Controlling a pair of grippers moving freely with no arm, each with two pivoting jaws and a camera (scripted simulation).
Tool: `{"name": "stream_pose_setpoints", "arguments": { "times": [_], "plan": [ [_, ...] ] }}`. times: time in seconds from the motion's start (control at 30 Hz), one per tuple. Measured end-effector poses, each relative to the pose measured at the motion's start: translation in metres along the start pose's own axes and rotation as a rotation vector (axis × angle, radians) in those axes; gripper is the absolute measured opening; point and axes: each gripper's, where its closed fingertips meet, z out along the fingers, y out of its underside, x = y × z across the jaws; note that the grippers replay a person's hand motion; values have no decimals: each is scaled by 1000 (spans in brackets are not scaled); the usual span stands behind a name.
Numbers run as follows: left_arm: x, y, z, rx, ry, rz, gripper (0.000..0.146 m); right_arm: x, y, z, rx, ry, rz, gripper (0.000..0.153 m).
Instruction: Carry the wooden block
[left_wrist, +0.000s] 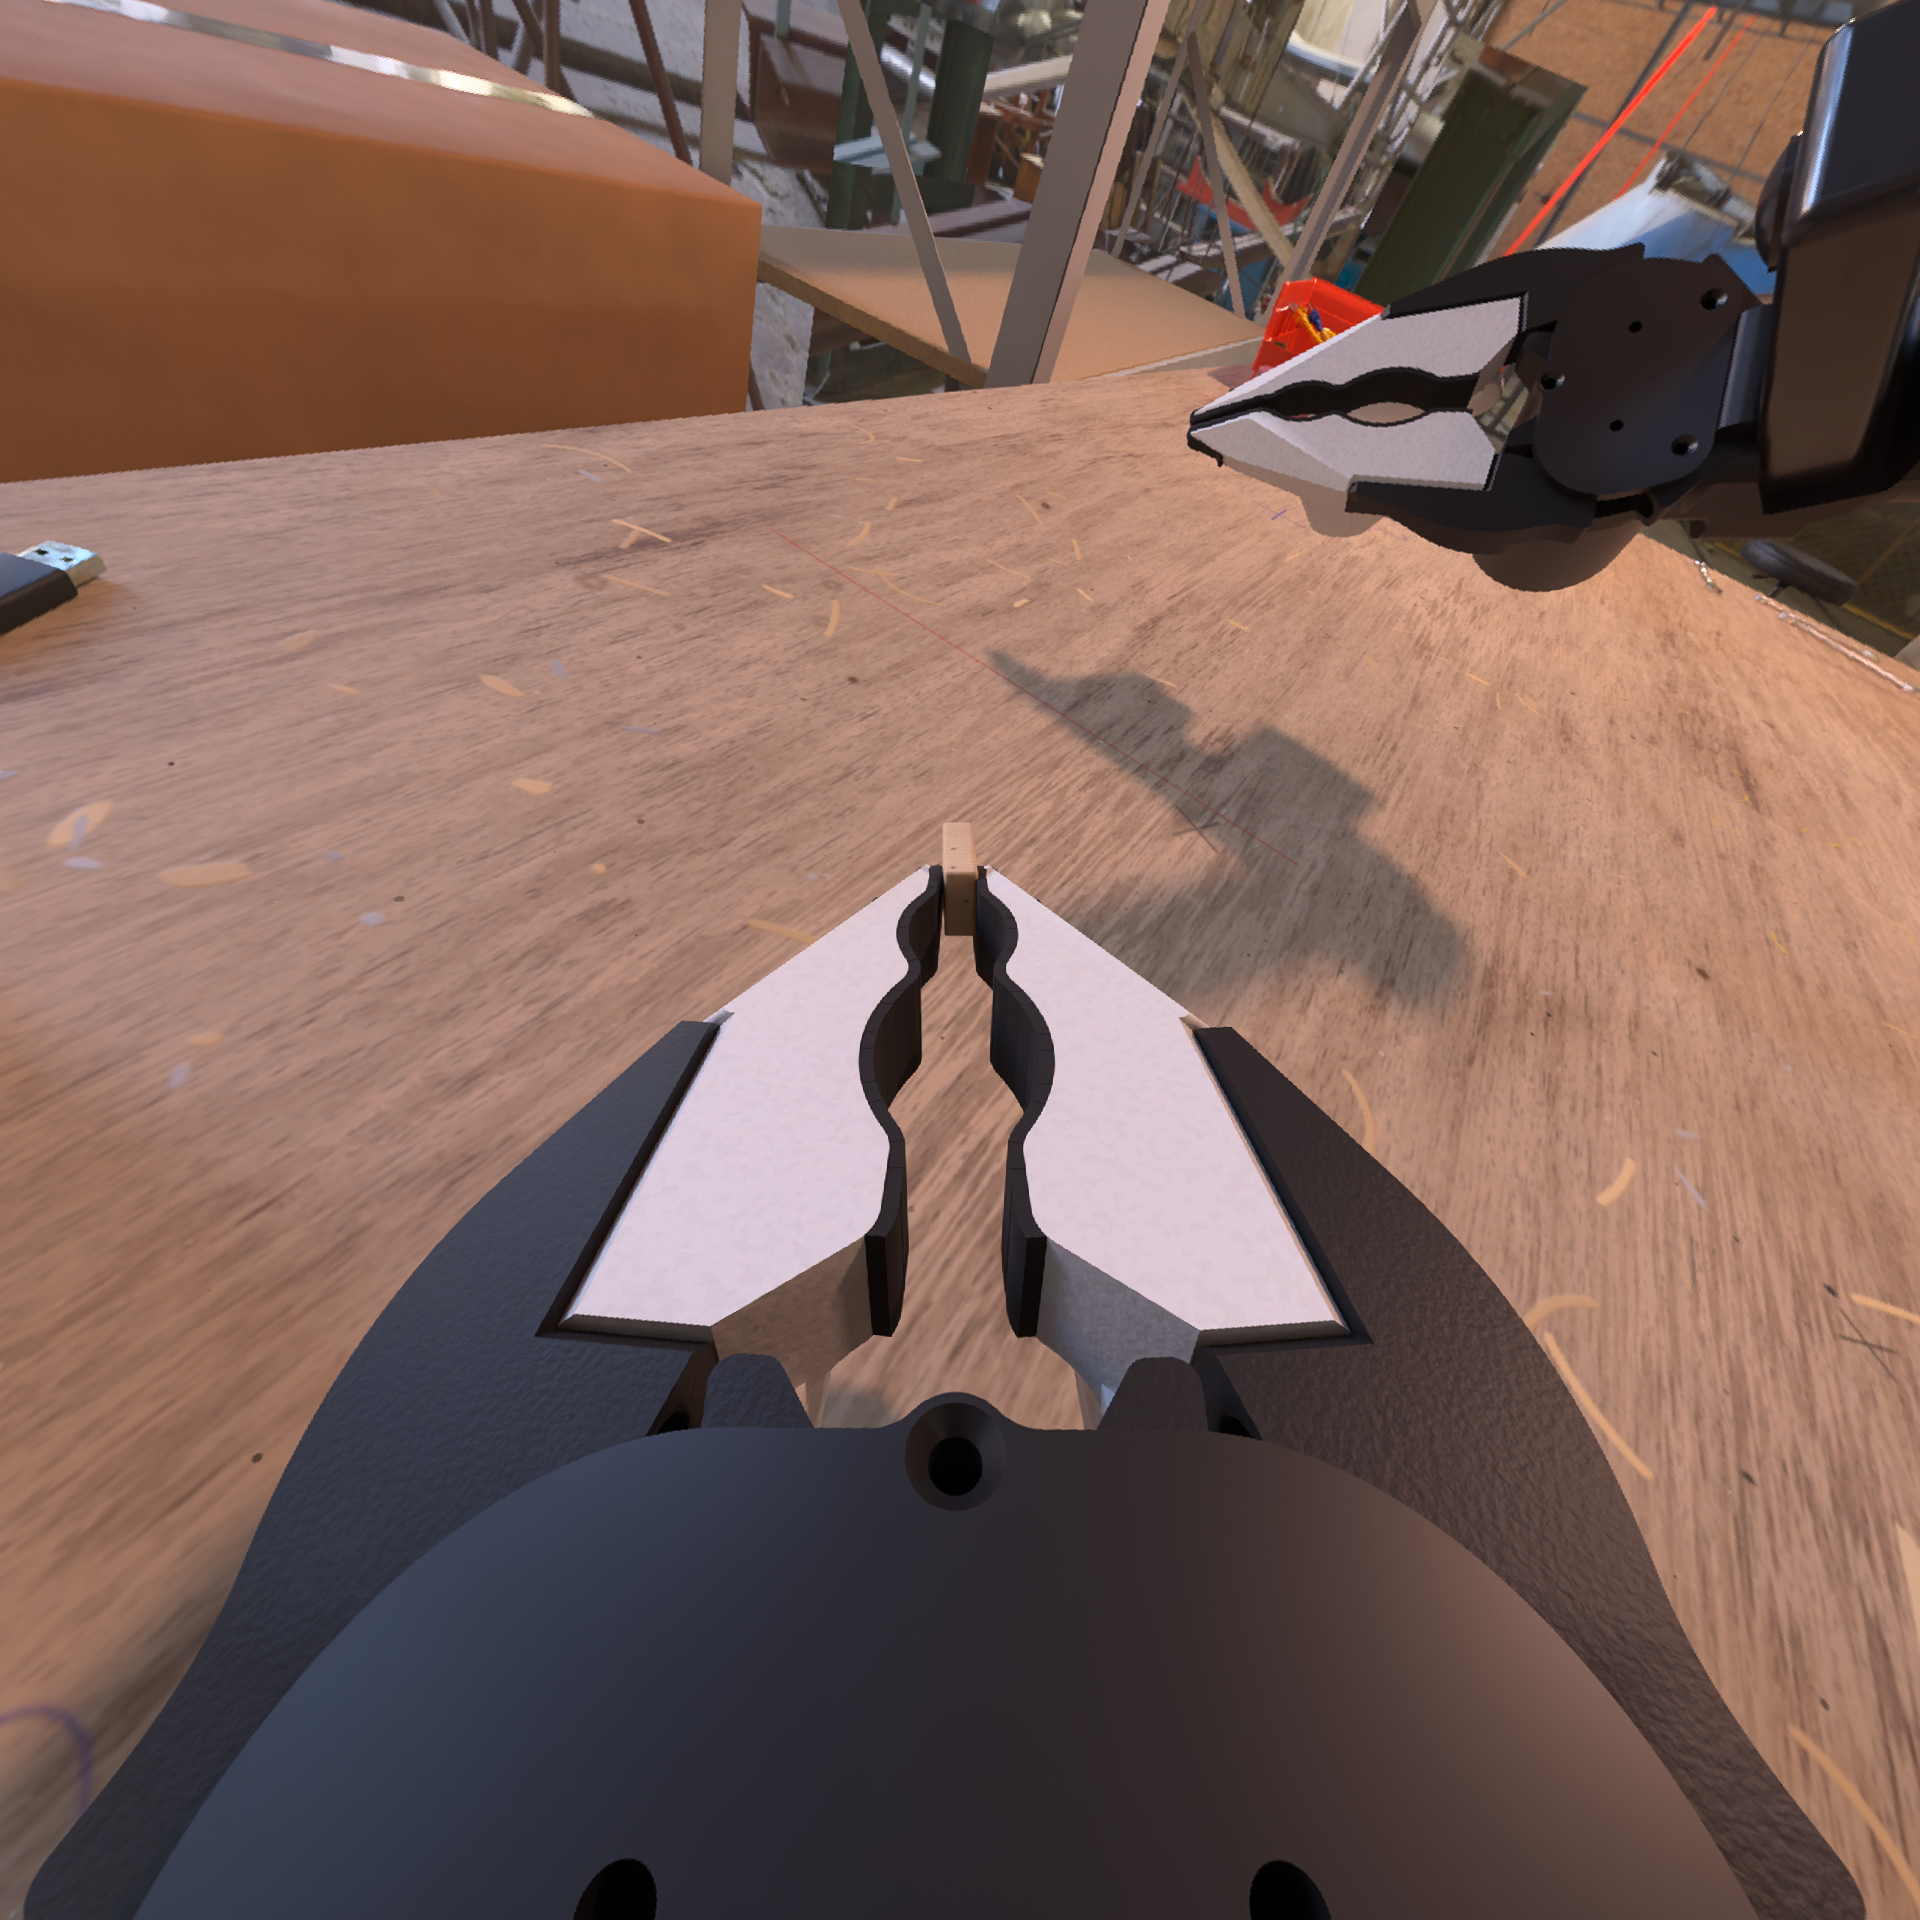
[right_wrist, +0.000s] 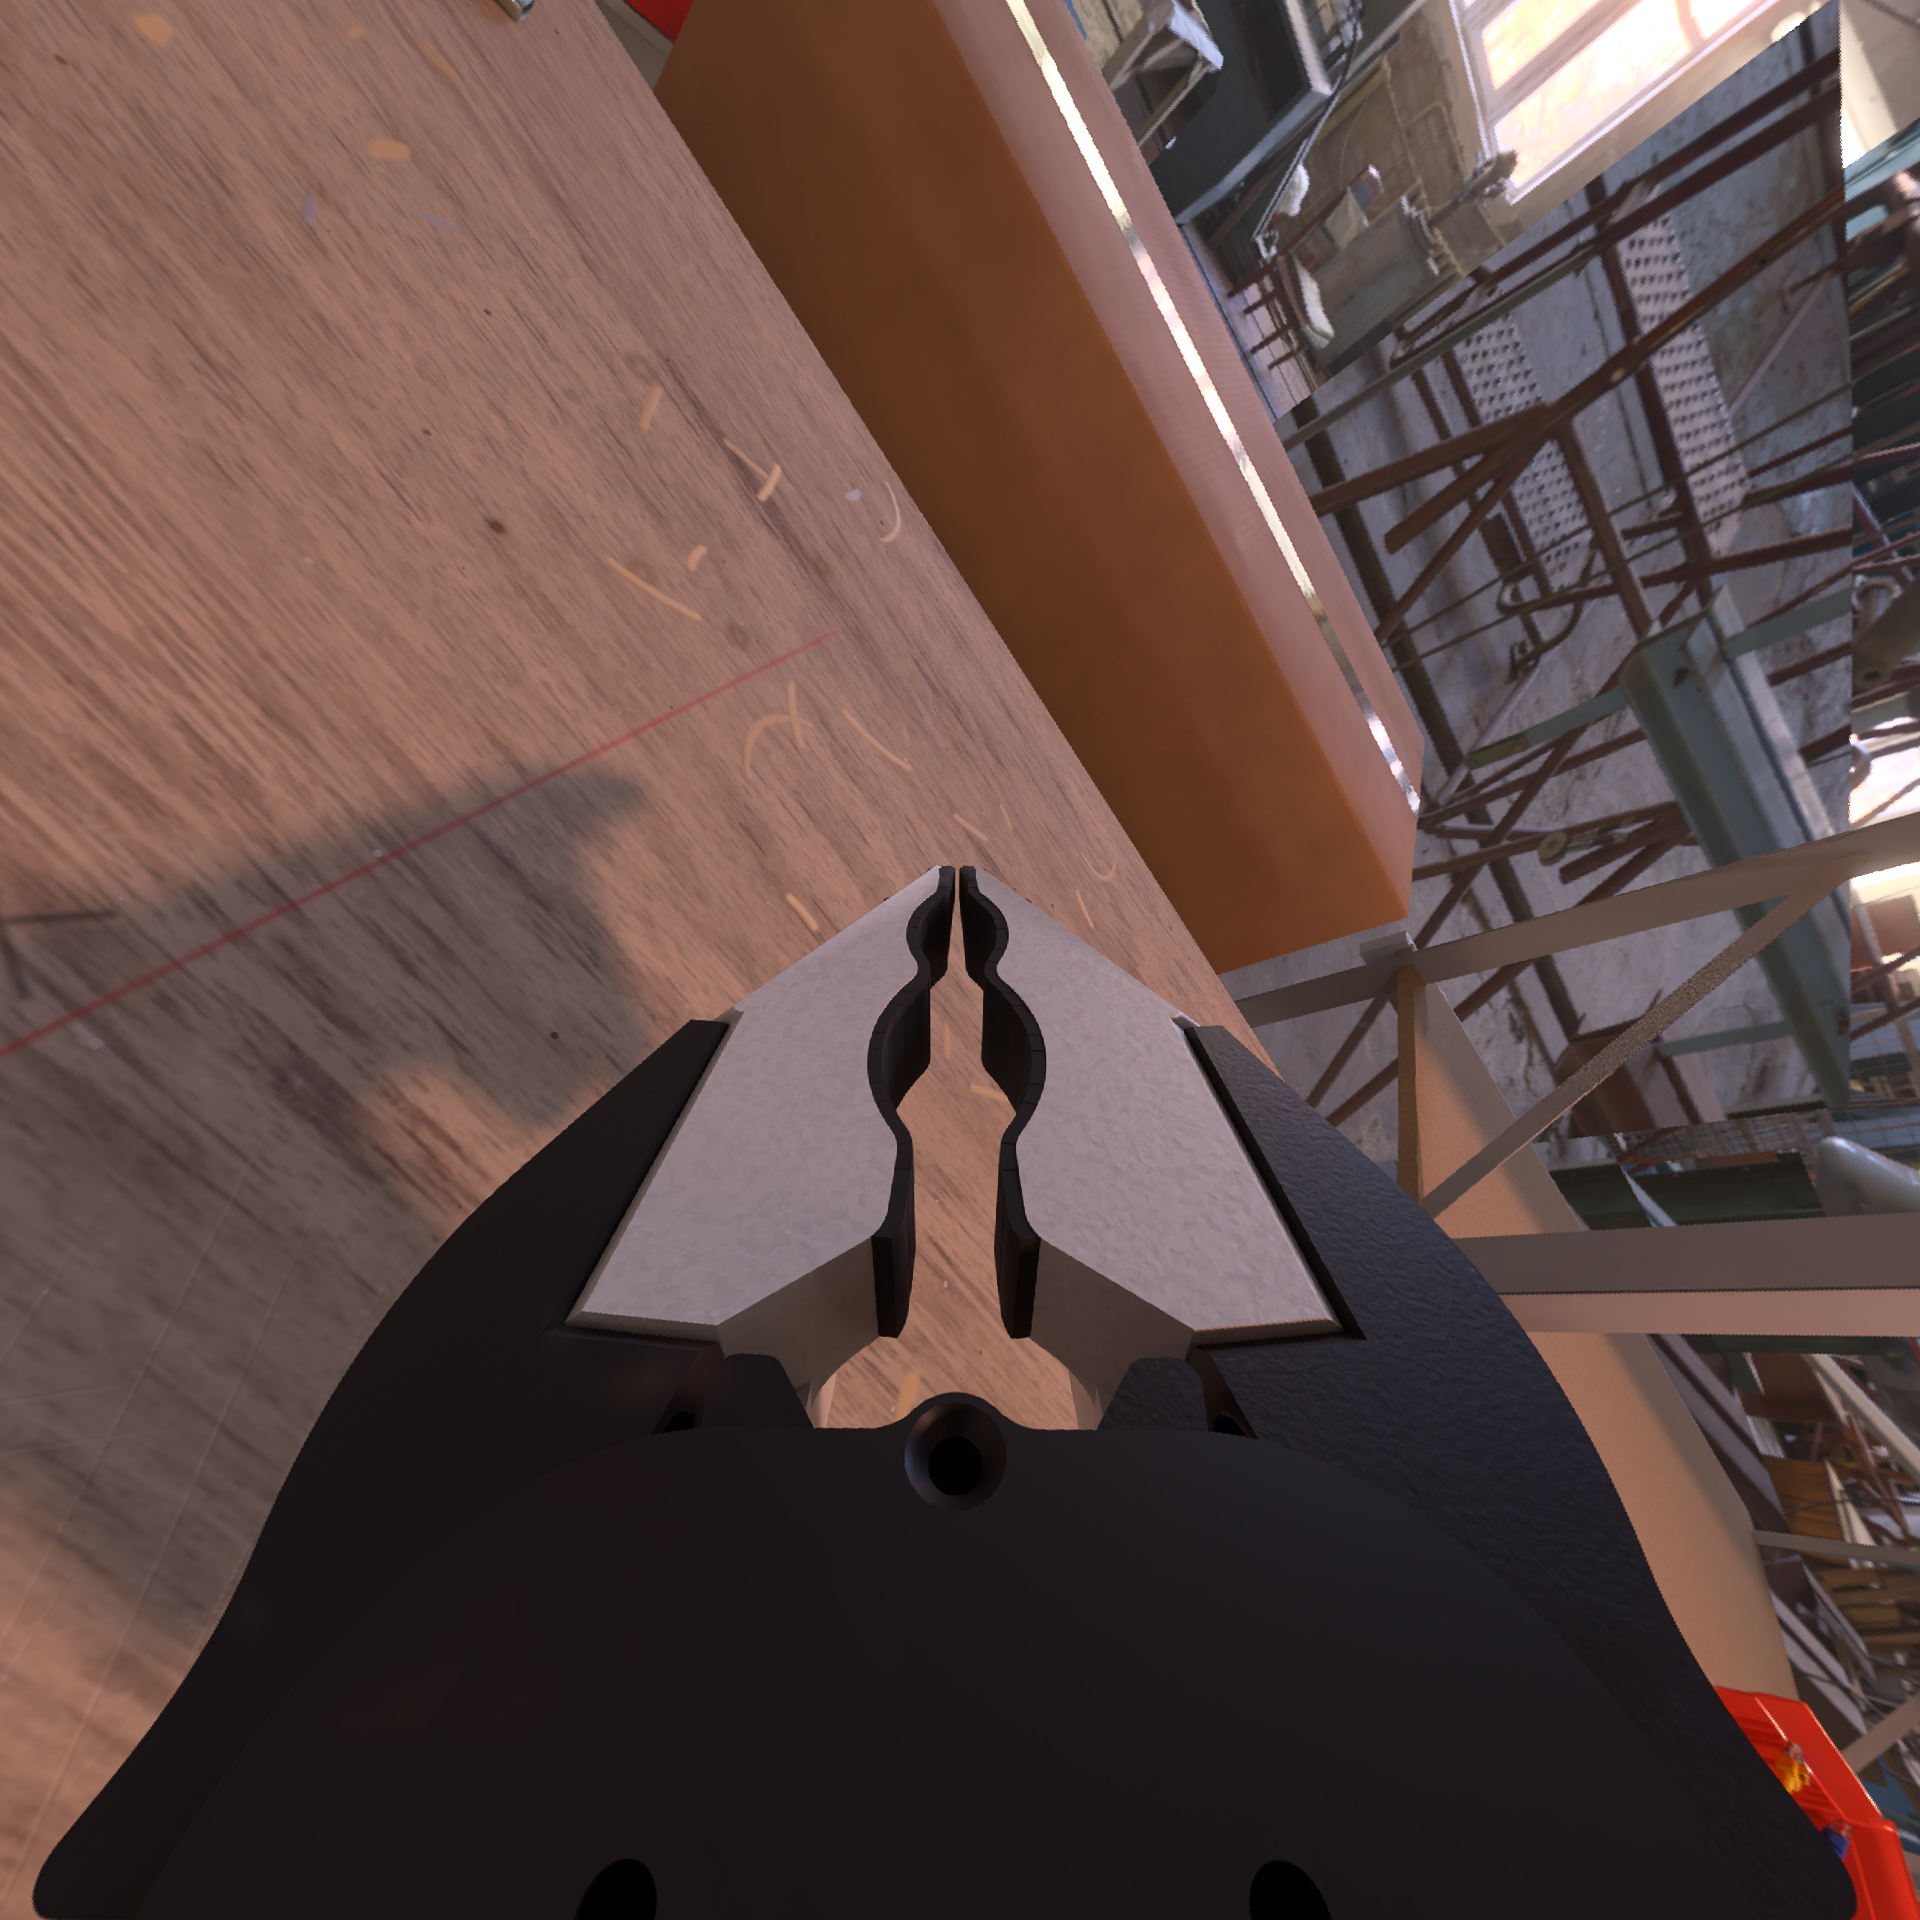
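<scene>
In the left wrist view my left gripper (left_wrist: 957, 883) is shut on a small pale wooden block (left_wrist: 957, 868), pinched upright between its fingertips and held above the wooden table (left_wrist: 623, 727). Only the block's top and near face show. My right gripper (left_wrist: 1205, 428) hangs at the upper right of that view, shut and empty, well above the table and apart from the block. In the right wrist view the right gripper (right_wrist: 955, 875) is shut with its tips touching and nothing between them, above the table (right_wrist: 364, 468).
A large orange-brown box (left_wrist: 343, 260) stands beyond the table's far edge; it also shows in the right wrist view (right_wrist: 1039, 468). A small black and silver object (left_wrist: 47, 577) lies at the table's left. A red bin (left_wrist: 1304, 322) sits behind.
</scene>
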Motion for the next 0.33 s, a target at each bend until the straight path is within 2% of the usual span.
{"name": "stream_pose_setpoints", "arguments": {
  "times": [0.13,0.33],
  "plan": [
    [-6,2,0,-23,-27,12,5,-3,2,2,-14,-5,-24,1],
    [-18,10,4,-60,-29,-132,5,-10,3,6,-30,-4,-60,1]
  ]
}}
